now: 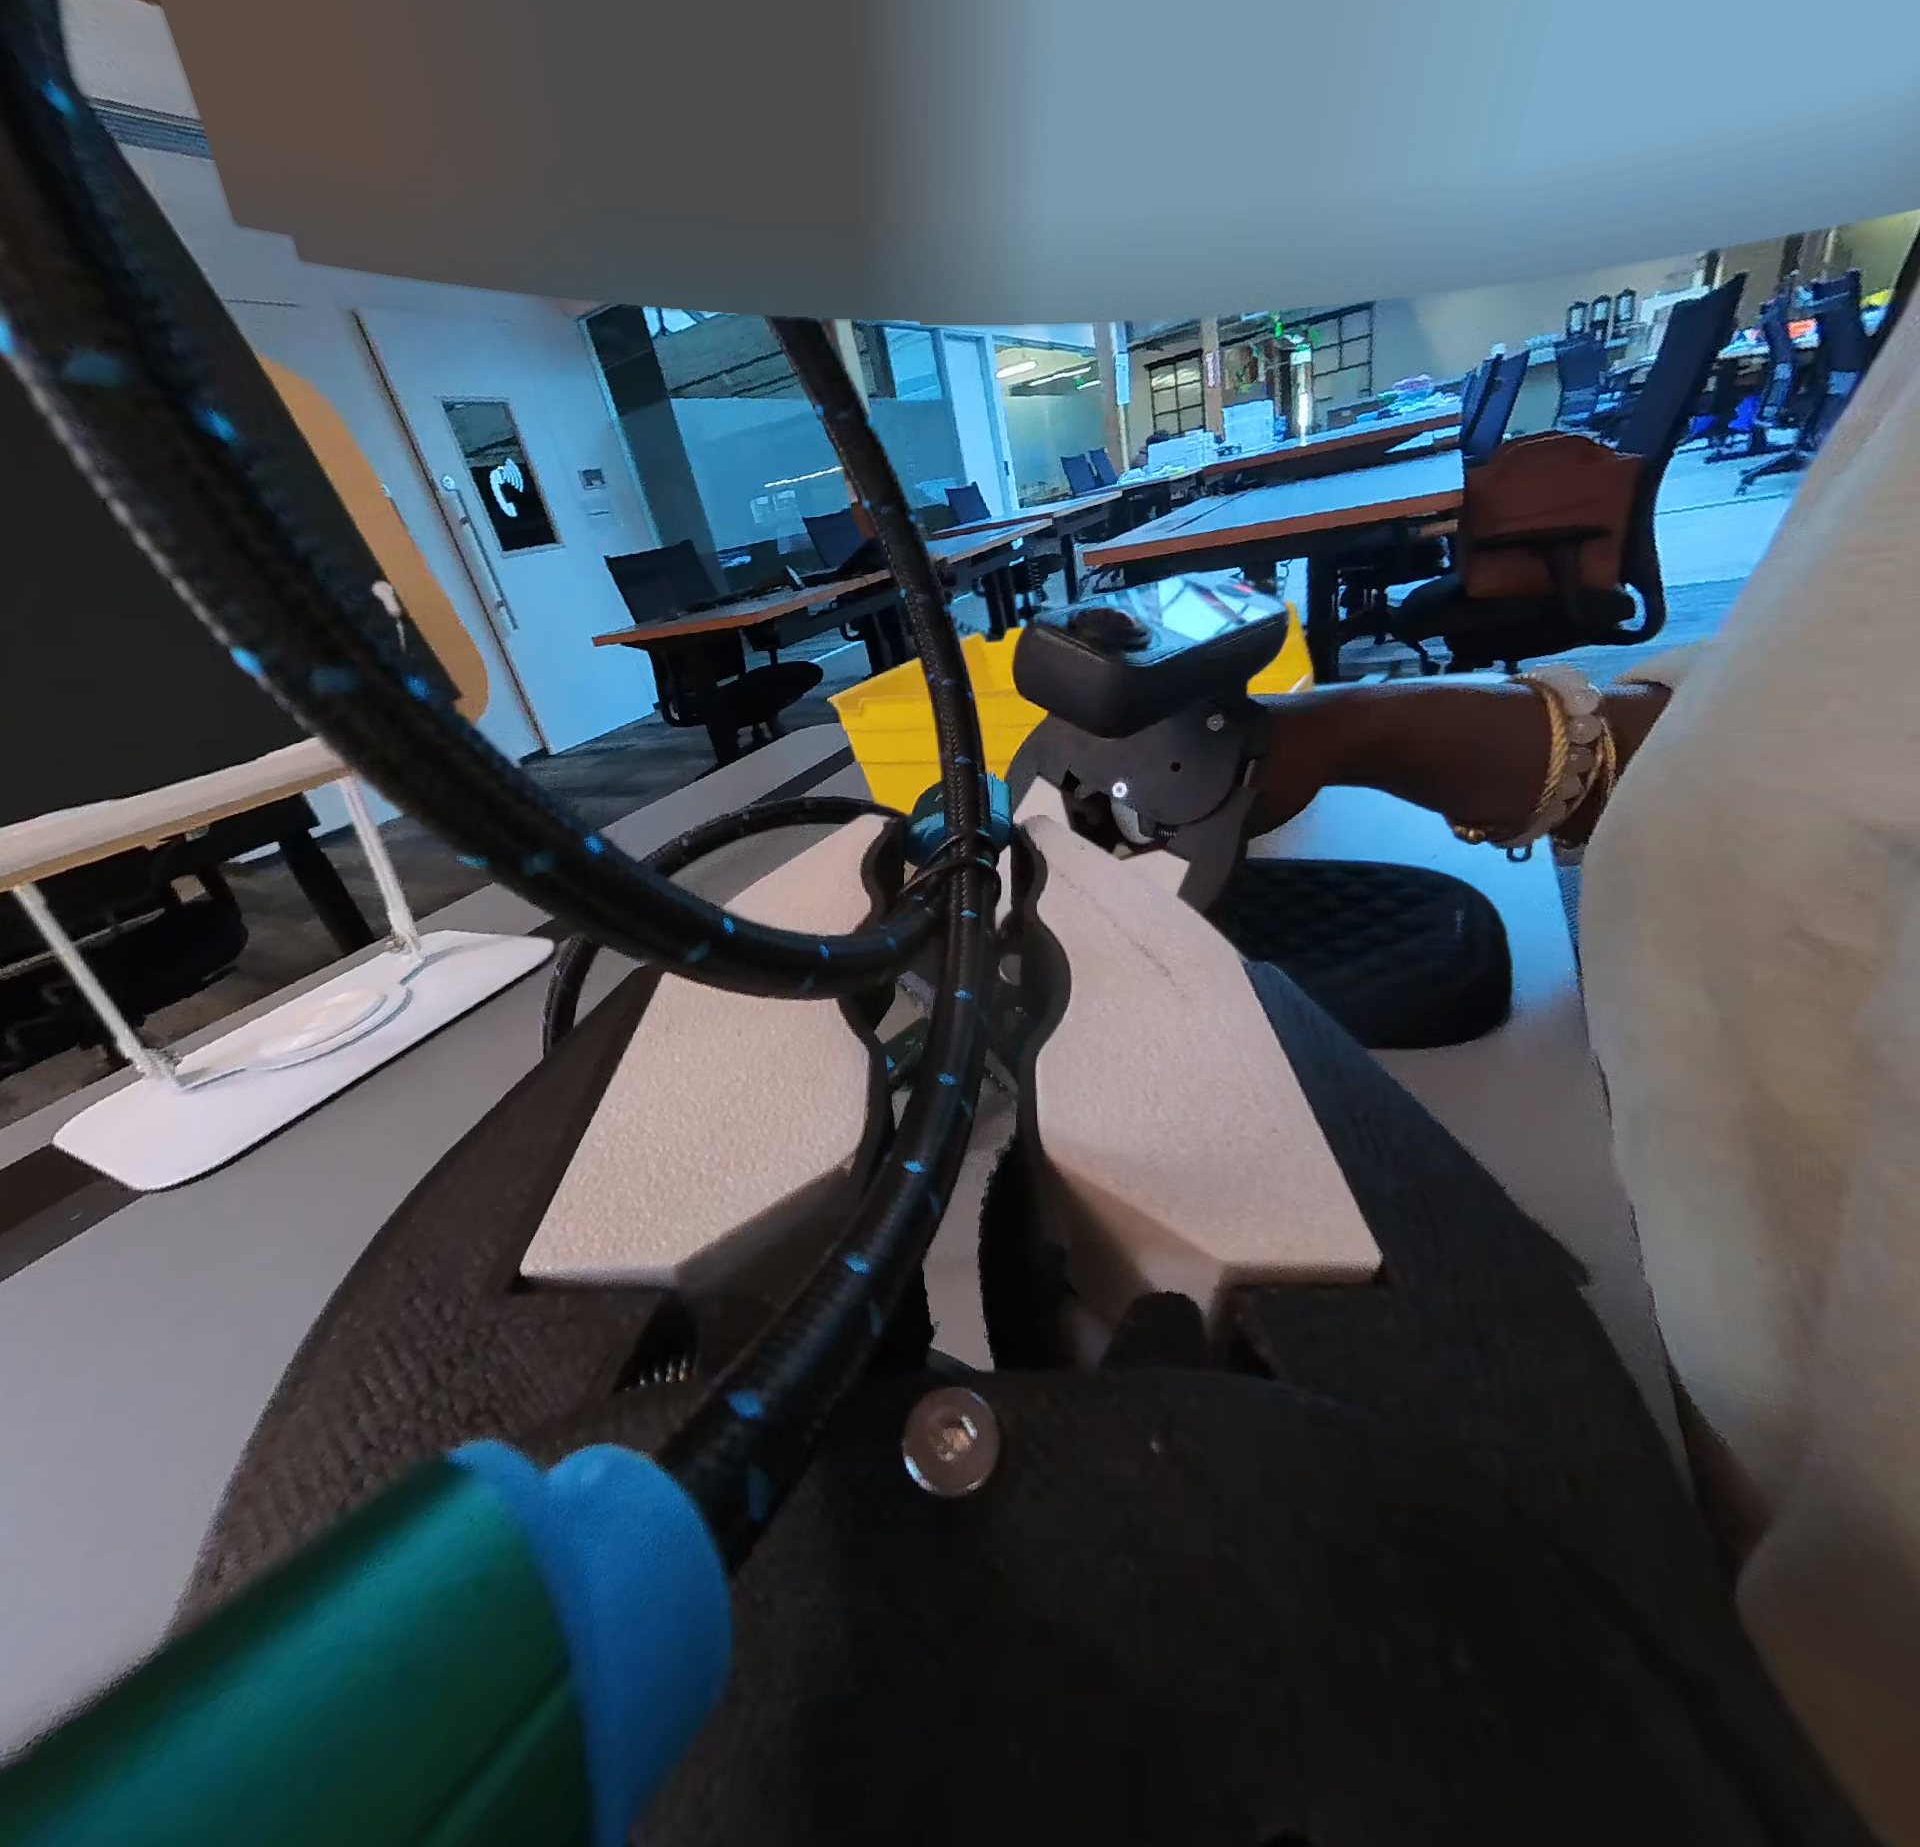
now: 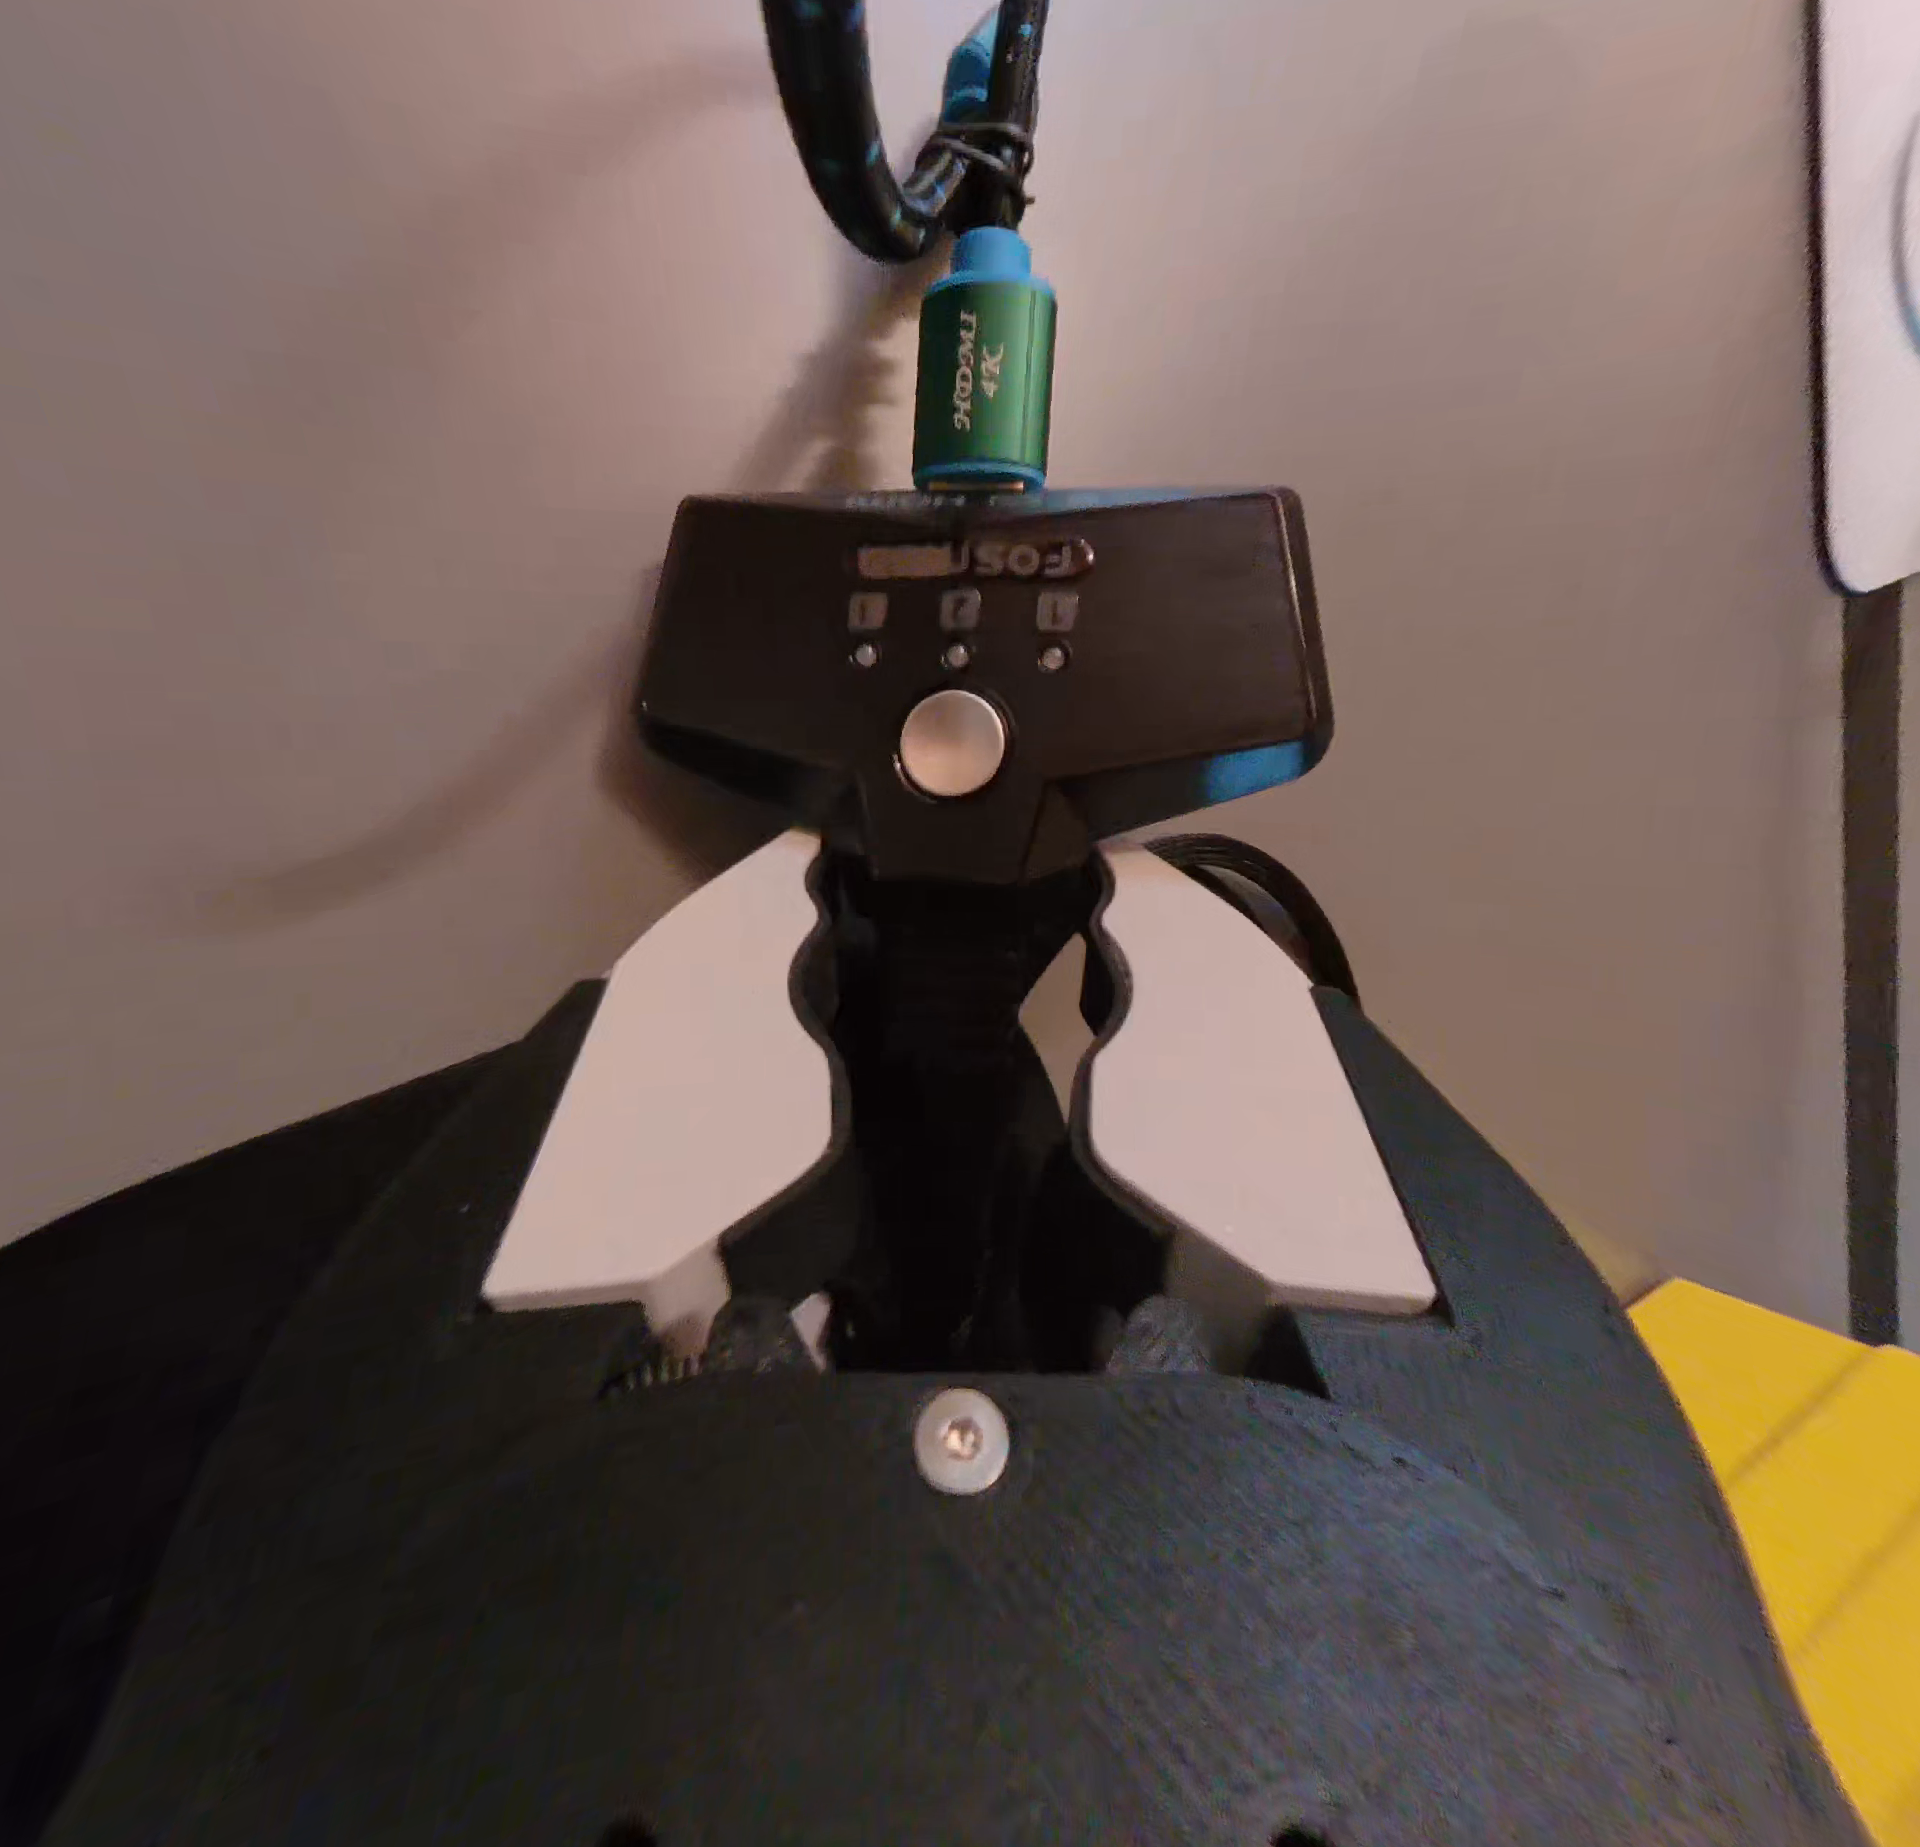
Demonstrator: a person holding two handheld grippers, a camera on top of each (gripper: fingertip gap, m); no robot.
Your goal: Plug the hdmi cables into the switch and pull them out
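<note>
In the right wrist view my right gripper (image 2: 961,862) is shut on the narrow near end of the black HDMI switch (image 2: 977,613), which lies on the grey table. A green HDMI plug (image 2: 982,384) with a blue collar sits in the switch's far middle port. Its black braided cable (image 2: 831,135) loops away behind it. In the left wrist view my left gripper (image 1: 961,852) is shut on the black braided cable (image 1: 312,602), which runs between the white fingers (image 1: 727,1070). A second green plug (image 1: 312,1641) hangs loose close to the camera. The right gripper (image 1: 1143,758) shows beyond, held by a hand (image 1: 1403,748).
A yellow bin (image 1: 894,727) stands behind the grippers; it also shows in the right wrist view (image 2: 1818,1485). A black quilted pad (image 1: 1371,945) lies to the right. A white stand base (image 1: 312,1049) sits at the left. A person's cream garment (image 1: 1766,966) fills the right edge. My right fingertips sit around 20 cm from my left ones.
</note>
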